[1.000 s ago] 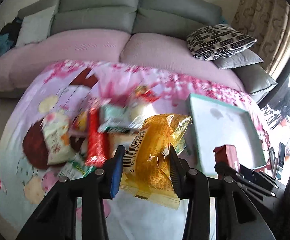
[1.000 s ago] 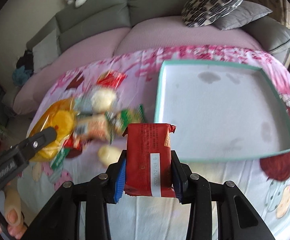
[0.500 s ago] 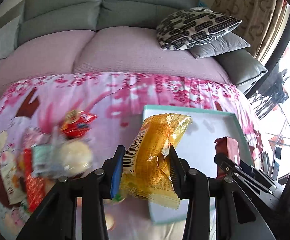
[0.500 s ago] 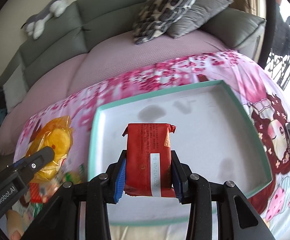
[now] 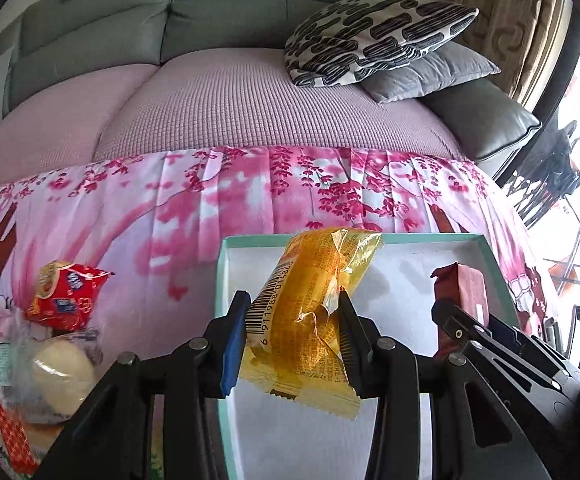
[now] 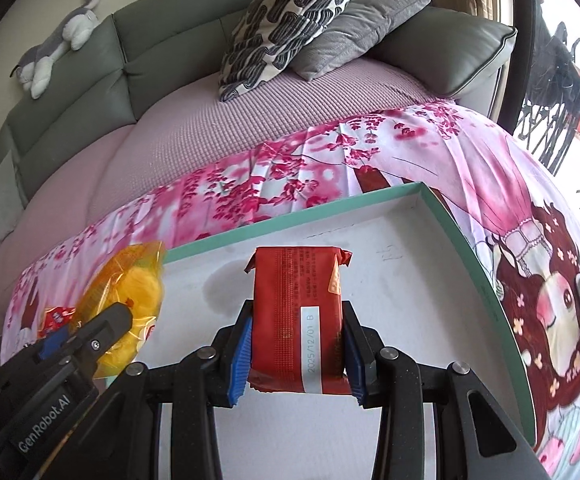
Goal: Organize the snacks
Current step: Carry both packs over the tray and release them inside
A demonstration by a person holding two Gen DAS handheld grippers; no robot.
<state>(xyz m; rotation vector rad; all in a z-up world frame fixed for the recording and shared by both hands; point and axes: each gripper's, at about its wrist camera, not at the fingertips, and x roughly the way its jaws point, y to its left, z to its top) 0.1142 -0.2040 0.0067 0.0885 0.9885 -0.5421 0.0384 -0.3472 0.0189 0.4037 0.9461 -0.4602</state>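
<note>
My left gripper [image 5: 292, 312] is shut on a yellow snack packet [image 5: 310, 312] and holds it over the left part of a white tray with a teal rim [image 5: 223, 280]. My right gripper [image 6: 296, 316] is shut on a red snack packet [image 6: 296, 308], held above the tray's white floor [image 6: 402, 292]. In the left wrist view the right gripper [image 5: 462, 312] and its red packet [image 5: 464, 292] hang over the tray's right side. In the right wrist view the left gripper [image 6: 90, 332] and its yellow packet [image 6: 130, 292] show at the tray's left edge.
A pile of loose snacks lies left of the tray on the pink floral cloth [image 5: 170, 208]: a red packet [image 5: 64, 296] and a pale round bun in clear wrap [image 5: 62, 368]. Behind stands a sofa with a patterned cushion [image 5: 370, 28]. A plush toy [image 6: 58, 40] lies on the sofa back.
Both grippers have moved right from above the snack pile to above the tray and sunk a little, each still holding its packet. The snack pile has slid to the left edge of view.
</note>
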